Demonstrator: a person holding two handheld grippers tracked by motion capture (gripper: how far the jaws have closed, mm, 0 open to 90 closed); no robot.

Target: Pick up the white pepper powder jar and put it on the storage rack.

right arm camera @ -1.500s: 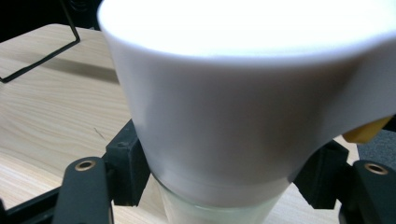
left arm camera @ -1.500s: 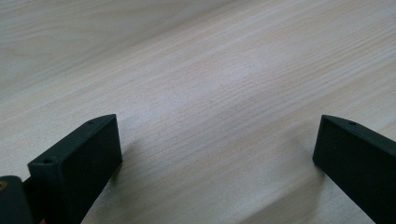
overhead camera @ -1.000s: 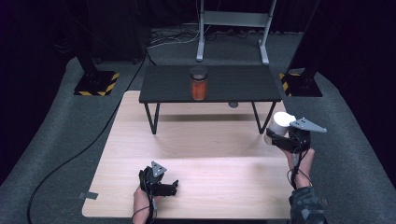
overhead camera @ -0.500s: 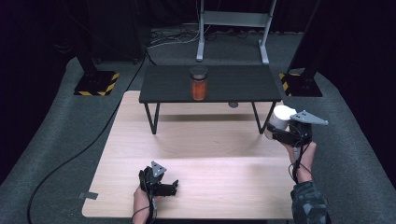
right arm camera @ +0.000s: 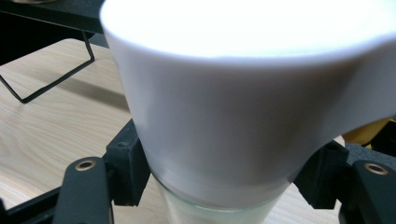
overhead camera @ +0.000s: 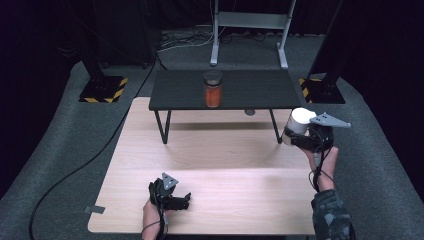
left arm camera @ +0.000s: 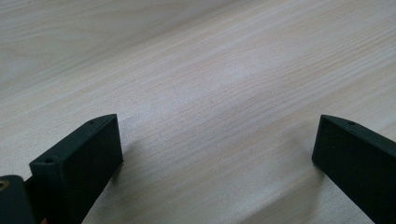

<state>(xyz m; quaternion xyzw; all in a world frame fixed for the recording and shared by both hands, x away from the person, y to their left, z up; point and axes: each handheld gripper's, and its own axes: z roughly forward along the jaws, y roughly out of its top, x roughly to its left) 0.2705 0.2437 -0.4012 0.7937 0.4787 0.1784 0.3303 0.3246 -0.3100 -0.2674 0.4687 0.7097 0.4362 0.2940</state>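
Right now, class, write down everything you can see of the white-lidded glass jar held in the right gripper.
The white-lidded glass jar is a round container with a wide, smooth, matte white lid, plastic by its look, over a clear glass body that looks pale inside. The right gripper is shut on the glass just under the lid. The jar is tilted, lifted off the light wooden table, near its right edge.

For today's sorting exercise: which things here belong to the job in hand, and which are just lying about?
In the job:
right gripper, shut on the white-lidded jar
wooden table

Lying about:
orange-filled jar on the black side table
left gripper, open, resting on the wood
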